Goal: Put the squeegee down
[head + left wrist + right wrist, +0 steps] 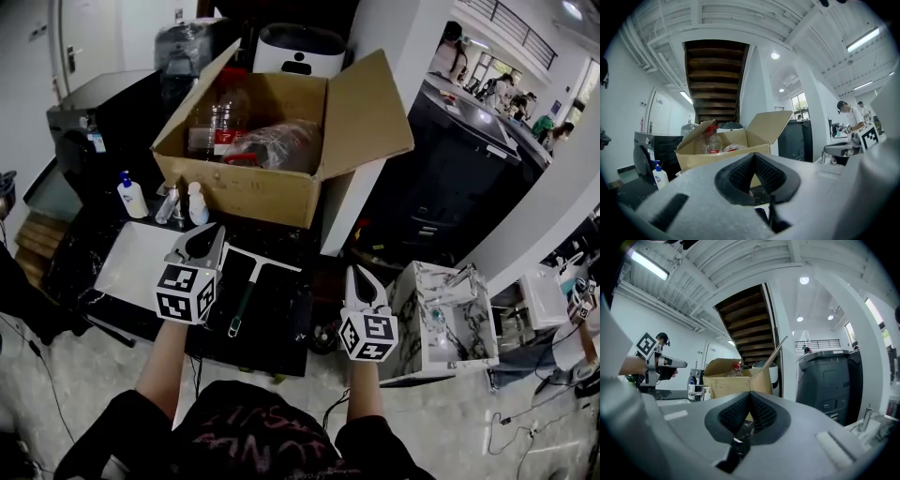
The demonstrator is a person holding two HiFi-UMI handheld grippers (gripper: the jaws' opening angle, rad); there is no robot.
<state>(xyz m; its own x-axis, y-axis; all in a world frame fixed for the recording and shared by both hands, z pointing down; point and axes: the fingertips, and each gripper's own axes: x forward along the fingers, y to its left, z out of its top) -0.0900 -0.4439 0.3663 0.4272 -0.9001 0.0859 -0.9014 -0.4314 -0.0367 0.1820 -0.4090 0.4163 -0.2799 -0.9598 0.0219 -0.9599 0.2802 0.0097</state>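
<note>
Black marbled counter (281,330) carries the squeegee (246,292), which lies flat with its pale blade toward the cardboard box (272,178) and its dark handle pointing back at the person. It rests on its own, with nothing gripping it, so the put-down looks done. The left gripper (212,234) hangs just beside the blade's left end, its jaws clenched on nothing. In the left gripper view the ribbed pads meet at the tip with only a sliver of counter showing through the gap. The right gripper (357,274) sits well apart to the right, jaws likewise pressed together and empty, probably parked because this job needs one hand.

The left gripper covers the blade's left end in the head view, so I cannot tell whether the two touch. Both gripper views look level over the counter at the box, and the squeegee shows clearly in neither. The handle's near end fades into the dark surface.
</note>
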